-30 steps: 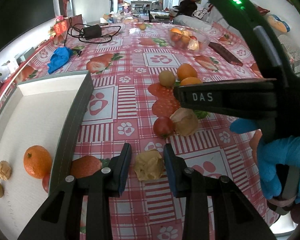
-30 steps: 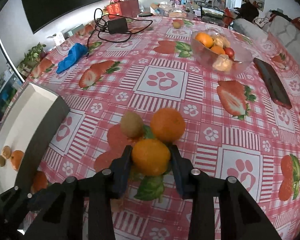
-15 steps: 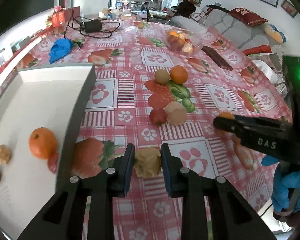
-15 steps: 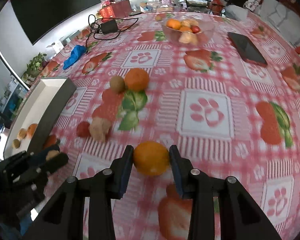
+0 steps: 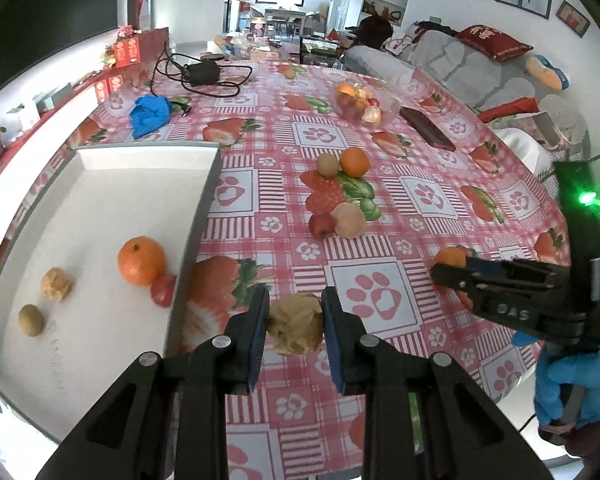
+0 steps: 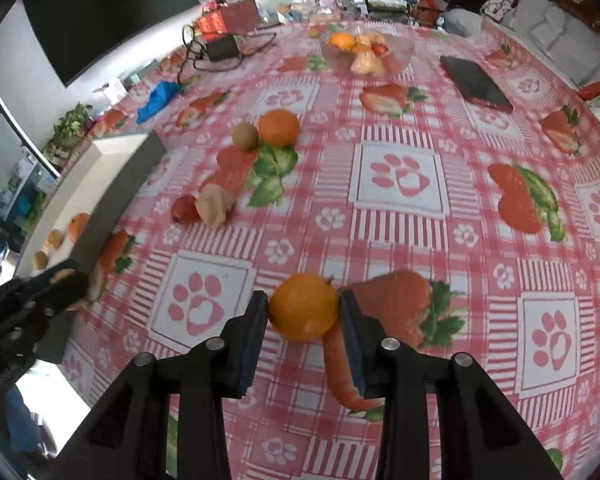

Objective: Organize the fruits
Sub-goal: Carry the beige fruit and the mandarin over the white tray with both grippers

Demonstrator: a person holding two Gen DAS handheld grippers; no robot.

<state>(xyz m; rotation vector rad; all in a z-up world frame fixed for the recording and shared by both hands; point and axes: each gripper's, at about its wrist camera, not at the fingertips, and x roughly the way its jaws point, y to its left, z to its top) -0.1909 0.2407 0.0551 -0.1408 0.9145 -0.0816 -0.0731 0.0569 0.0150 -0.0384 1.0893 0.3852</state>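
Observation:
My left gripper (image 5: 295, 320) is shut on a tan lumpy fruit (image 5: 296, 330), held just above the tablecloth beside the white tray (image 5: 100, 208). The tray holds an orange (image 5: 141, 261), a small red fruit (image 5: 163, 289), a tan lump (image 5: 56, 283) and a kiwi (image 5: 31, 320). My right gripper (image 6: 303, 312) is shut on an orange (image 6: 303, 306) over the near part of the table. It shows in the left wrist view as the right gripper (image 5: 452, 270). A kiwi (image 6: 245, 136), an orange (image 6: 279, 127), a red fruit (image 6: 184, 208) and a tan lump (image 6: 214, 208) lie loose on the cloth.
A glass bowl (image 6: 366, 50) of fruit stands at the far side, with a dark phone (image 6: 476, 84) to its right. A blue glove (image 5: 150, 109) and a charger with cable (image 5: 202, 72) lie at the far left. The table edge runs close on the right.
The left jaws closed onto the tan fruit and lifted it off the cloth. The right gripper carried its orange away from the fruit pile toward the near right of the table.

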